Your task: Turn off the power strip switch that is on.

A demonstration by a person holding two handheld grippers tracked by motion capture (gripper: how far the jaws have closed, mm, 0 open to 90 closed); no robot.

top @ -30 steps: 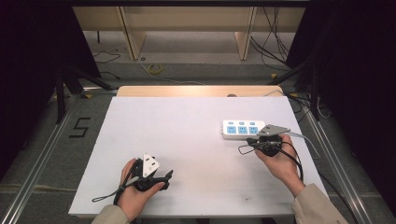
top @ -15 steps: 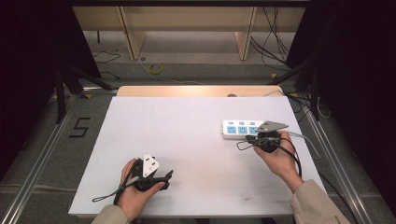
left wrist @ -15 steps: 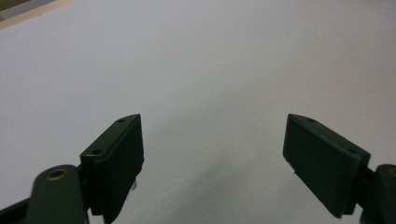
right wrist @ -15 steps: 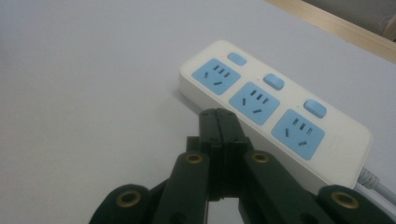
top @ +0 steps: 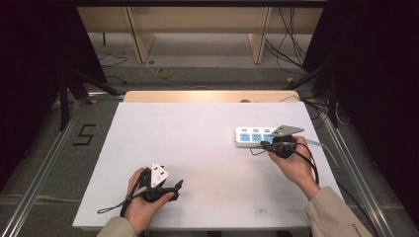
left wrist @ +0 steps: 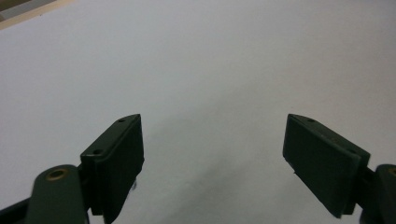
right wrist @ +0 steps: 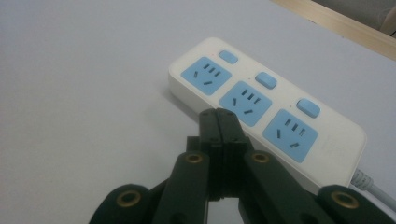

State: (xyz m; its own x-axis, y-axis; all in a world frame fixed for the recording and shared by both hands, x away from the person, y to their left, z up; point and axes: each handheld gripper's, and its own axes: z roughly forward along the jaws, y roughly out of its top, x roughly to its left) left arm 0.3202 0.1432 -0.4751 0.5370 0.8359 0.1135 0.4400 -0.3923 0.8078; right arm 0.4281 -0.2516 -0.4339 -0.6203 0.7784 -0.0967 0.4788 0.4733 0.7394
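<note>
R gripper point(right wrist: 218, 116) jaws together, empty, tip just beside white power strip point(top: 254, 137) at table's 3 o'clock | L gripper point(left wrist: 212, 154) jaws apart, empty, at 7 | progress: switches unpressed yet, prob. early.

Power strip point(top: 254, 136) on table point(top: 197, 148), 3 o'clock side; right gripper point(top: 267, 146) just beside; left gripper point(top: 170, 186) at 7 o'clock.

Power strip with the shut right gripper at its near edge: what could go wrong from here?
The right gripper, jaws shut, tips at the power strip: a push toward a blue switch may slide the unheld strip across the smooth white table. The tips could catch a socket instead. The left gripper rests open, far off.
</note>
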